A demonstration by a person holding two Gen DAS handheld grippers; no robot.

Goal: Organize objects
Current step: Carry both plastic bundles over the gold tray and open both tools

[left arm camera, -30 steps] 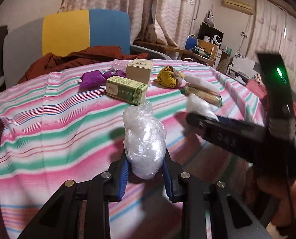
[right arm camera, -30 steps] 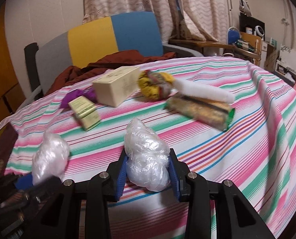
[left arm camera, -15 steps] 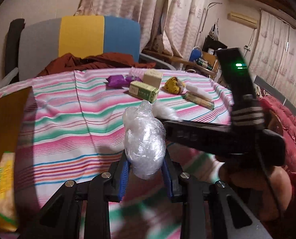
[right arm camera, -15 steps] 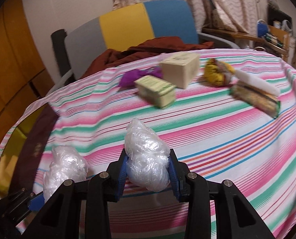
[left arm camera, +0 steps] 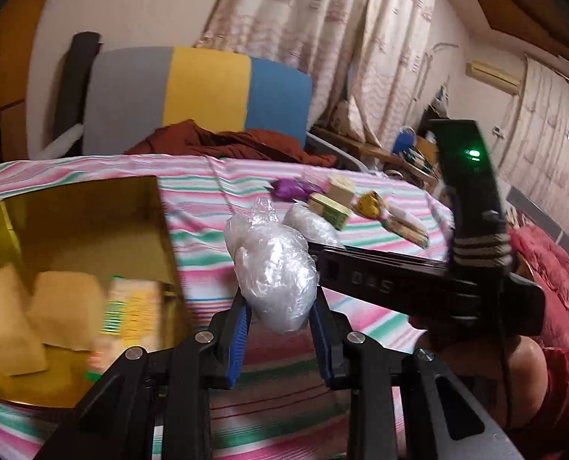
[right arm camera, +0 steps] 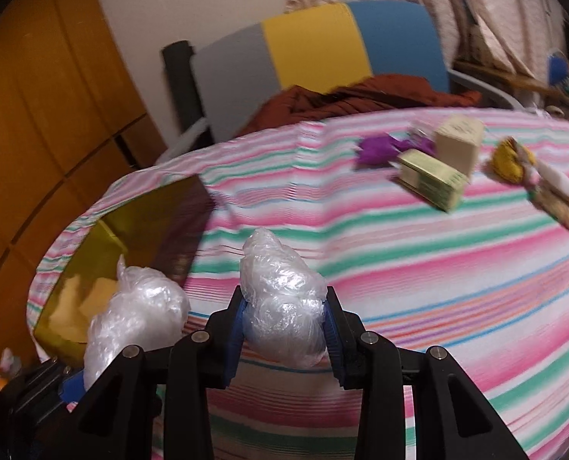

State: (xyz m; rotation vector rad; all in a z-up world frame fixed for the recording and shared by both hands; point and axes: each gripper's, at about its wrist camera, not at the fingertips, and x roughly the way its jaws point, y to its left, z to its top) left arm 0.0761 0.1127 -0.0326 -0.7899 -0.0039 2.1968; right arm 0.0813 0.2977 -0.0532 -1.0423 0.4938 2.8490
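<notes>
My left gripper (left arm camera: 278, 318) is shut on a clear plastic-wrapped bundle (left arm camera: 273, 268), held above the striped tablecloth (left arm camera: 215, 199). My right gripper (right arm camera: 284, 329) is shut on a second plastic-wrapped bundle (right arm camera: 284, 306). In the right wrist view the left gripper's bundle (right arm camera: 138, 314) shows at lower left, over the near corner of a gold-lined open box (right arm camera: 92, 245). In the left wrist view that box (left arm camera: 89, 226) lies at left with paper packets and a yellow-green pack (left arm camera: 131, 306) inside. The right gripper's black body (left arm camera: 418, 287) crosses at right, its bundle (left arm camera: 311, 226) at the tip.
Far across the table lie a purple wrapper (right arm camera: 376, 149), a green carton (right arm camera: 430, 176), a beige box (right arm camera: 457, 145), a yellow pouch (right arm camera: 510, 161) and a long pack (right arm camera: 564, 207). A grey, yellow and blue chair (right arm camera: 315, 42) with rust cloth (right arm camera: 361, 96) stands behind.
Both grippers have swung left and risen a little with their bundles. The gold box has come into view at left, and the far items have shifted right and shrunk.
</notes>
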